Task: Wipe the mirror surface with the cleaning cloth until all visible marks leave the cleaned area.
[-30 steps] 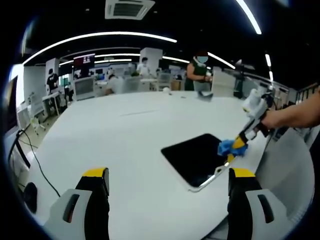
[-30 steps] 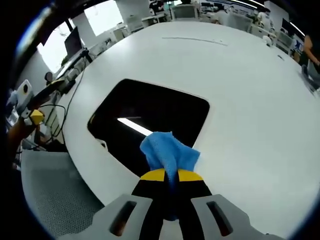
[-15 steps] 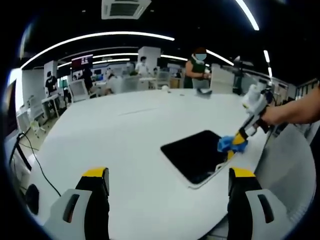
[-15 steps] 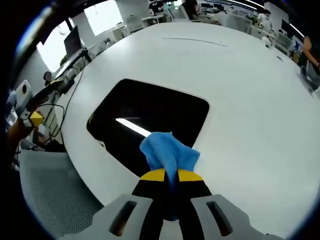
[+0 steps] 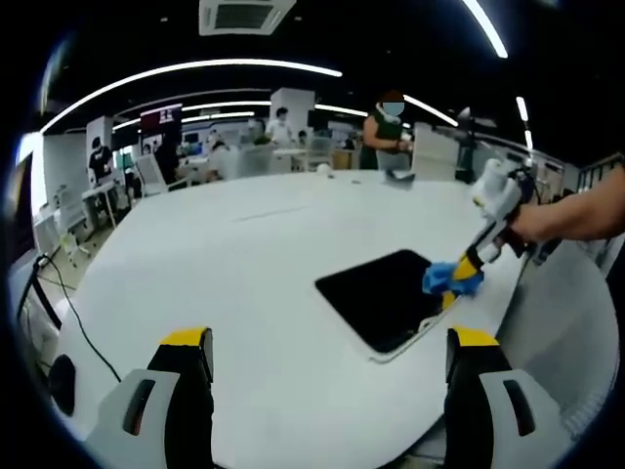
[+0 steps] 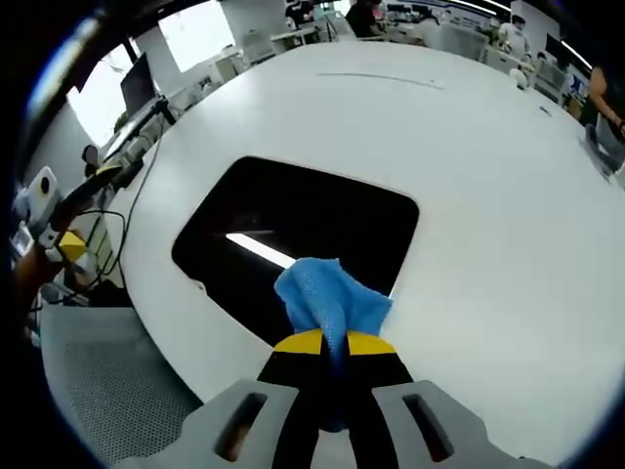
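On the broad white worktop lies the mirror, a dark rounded rectangle with a thin pale edge, flat near the worktop's rim and reflecting a bright strip of ceiling light. The right hand-held gripper has its yellow-tipped jaws pressed together on a bunched blue cleaning cloth, which sticks out ahead of the jaws and sits over the mirror's near edge. In the left gripper view the same cloth shows at the mirror's right-hand corner, held by the right hand-held gripper that comes in from the right with a person's hand and forearm behind it. The left hand-held gripper hangs above the worktop with its two jaws spread wide and nothing between them, well apart from the mirror. Beside the worktop's edge is a grey mesh chair seat. A black cable trails off the worktop's far left side. Behind, an open office with desks, standing people and long ceiling light strips.
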A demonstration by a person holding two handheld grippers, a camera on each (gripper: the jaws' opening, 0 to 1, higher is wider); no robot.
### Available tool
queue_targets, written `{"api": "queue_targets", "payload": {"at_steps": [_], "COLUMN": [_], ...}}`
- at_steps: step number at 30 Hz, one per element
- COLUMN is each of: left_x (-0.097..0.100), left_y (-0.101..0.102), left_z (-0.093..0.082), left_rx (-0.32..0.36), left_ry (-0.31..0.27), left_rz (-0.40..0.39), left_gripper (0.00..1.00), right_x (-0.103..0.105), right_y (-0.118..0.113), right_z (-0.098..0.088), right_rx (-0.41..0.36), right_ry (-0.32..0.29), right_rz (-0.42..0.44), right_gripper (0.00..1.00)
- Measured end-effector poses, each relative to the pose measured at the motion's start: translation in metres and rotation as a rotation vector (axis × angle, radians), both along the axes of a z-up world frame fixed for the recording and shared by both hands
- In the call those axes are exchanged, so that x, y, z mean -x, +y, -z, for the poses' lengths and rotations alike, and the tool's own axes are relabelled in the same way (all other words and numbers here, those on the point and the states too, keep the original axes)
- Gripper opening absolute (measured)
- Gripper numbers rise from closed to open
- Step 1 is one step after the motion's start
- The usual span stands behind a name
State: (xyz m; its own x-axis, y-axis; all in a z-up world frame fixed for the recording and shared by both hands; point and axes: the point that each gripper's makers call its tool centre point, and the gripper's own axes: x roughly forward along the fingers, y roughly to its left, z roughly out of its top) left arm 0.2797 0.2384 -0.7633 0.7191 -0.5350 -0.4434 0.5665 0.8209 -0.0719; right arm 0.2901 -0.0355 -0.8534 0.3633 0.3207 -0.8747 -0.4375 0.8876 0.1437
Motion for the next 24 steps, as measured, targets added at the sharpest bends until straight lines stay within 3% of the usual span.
{"api": "queue_targets", "payload": {"at_steps": [8,24], "left_x": [0.001,0.001], "left_y": [0.003,0.003], "left_z": [0.002,-0.001], "left_rx": [-0.010,-0.008], "left_ry": [0.003,-0.001], "left_rz": [-0.004,-0.008], "left_gripper": [1.00,1.00], "right_x": [0.000,0.010], "right_y": [0.008,0.039], "right_z": [-0.001,0.000], "right_rx": [-0.009,-0.009], "right_ry": [-0.010,-0.012], "right_rz": [0.006,-0.070], "right_gripper": [0.01,0.01]}}
